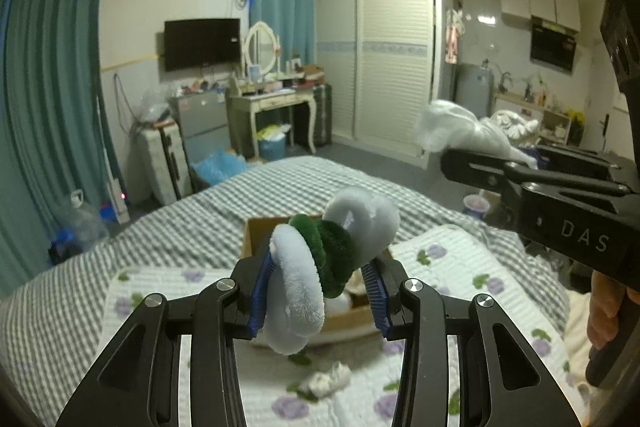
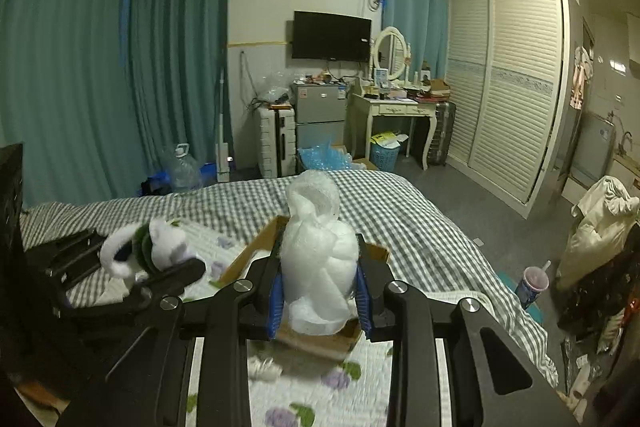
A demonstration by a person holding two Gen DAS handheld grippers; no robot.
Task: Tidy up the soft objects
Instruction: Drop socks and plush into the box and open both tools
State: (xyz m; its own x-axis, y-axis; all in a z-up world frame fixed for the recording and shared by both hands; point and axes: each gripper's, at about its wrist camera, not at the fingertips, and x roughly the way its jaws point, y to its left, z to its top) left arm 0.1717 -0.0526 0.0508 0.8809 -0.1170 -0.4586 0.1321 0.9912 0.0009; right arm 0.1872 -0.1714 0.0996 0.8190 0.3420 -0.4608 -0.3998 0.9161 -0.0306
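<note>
Cardboard box point(image 1: 256, 239) below; held fluffy toy point(image 1: 304, 283), plastic wad point(image 2: 320, 267) crowd opening.

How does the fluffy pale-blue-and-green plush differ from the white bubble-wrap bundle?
Colour: the fluffy pale-blue-and-green plush has two colours; the white bubble-wrap bundle is plain white.
Surface: the plush is furry, the bundle crinkled, translucent plastic.
Holder: the left gripper is shut on the plush, the right gripper on the bundle.
Shared: both are held above the open cardboard box on the bed.
</note>
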